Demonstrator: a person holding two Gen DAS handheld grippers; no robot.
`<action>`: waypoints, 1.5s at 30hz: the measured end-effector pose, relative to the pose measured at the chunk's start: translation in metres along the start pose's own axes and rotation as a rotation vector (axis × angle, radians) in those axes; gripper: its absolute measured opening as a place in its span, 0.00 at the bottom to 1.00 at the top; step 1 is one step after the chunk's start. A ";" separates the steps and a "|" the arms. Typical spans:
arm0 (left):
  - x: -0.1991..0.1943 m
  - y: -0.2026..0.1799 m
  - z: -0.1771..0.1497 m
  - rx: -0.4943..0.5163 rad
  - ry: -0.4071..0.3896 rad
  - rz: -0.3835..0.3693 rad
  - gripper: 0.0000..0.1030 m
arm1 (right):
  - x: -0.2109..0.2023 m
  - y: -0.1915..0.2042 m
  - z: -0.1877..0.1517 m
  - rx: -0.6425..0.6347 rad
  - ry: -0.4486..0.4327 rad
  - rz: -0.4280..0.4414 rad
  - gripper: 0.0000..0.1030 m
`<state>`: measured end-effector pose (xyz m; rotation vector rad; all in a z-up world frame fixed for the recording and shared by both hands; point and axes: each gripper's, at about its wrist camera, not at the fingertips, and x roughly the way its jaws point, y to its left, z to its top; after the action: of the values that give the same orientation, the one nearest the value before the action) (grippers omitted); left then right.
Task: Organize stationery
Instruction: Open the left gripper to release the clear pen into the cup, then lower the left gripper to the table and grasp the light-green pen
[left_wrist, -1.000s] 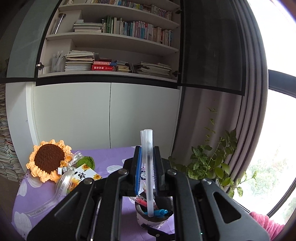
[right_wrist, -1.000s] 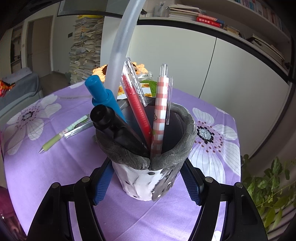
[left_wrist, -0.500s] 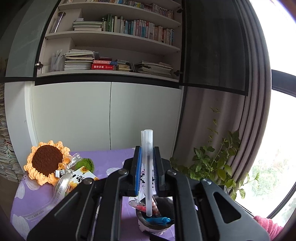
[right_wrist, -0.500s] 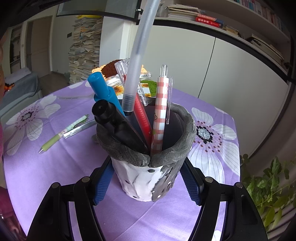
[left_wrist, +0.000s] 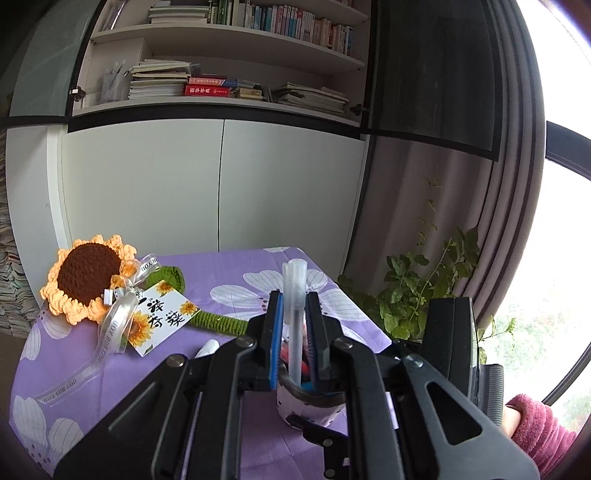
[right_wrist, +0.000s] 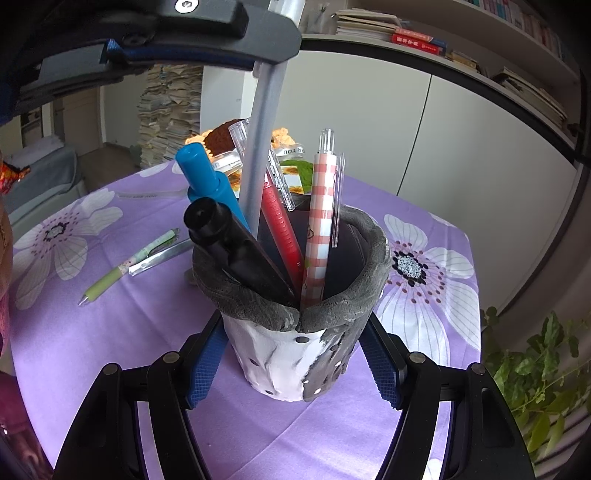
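Observation:
My left gripper (left_wrist: 293, 306) is shut on a frosted white pen (left_wrist: 295, 295) that stands upright. The pen's lower end dips into the pen holder (left_wrist: 306, 406) just below. In the right wrist view the frosted pen (right_wrist: 260, 147) comes down behind the black marker (right_wrist: 229, 243), beside the blue marker (right_wrist: 207, 181) and red pen (right_wrist: 280, 221). A pink checked pen (right_wrist: 319, 221) also stands in the holder. My right gripper (right_wrist: 291, 358) is shut on the grey-rimmed white holder (right_wrist: 280, 354), one blue pad on each side. A green pen (right_wrist: 129, 264) lies on the purple cloth to the left.
A crochet sunflower (left_wrist: 85, 280) with ribbon and card (left_wrist: 162, 317) lies at the table's far left. A leafy plant (left_wrist: 424, 295) stands past the right edge. A person's pink sleeve (left_wrist: 535, 432) shows at the lower right. Cabinets and bookshelves stand behind the table.
My left gripper has come down with the frosted pen. Its lower end, earlier above the holder's rim, is now among the pens inside. The right gripper and holder have not moved.

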<state>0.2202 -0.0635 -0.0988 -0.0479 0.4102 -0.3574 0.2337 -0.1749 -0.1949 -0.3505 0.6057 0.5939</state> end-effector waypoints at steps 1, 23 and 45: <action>0.000 0.001 -0.001 -0.007 0.006 -0.003 0.11 | 0.000 0.000 0.000 0.000 0.000 0.000 0.70; -0.052 0.124 -0.028 -0.353 0.127 0.246 0.65 | -0.002 -0.008 -0.004 0.035 0.006 0.068 0.78; -0.019 0.120 -0.065 -0.304 0.357 0.269 0.51 | -0.008 -0.023 -0.004 0.100 -0.036 0.124 0.69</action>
<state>0.2181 0.0571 -0.1648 -0.2255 0.8131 -0.0331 0.2412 -0.1982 -0.1901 -0.2086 0.6236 0.6848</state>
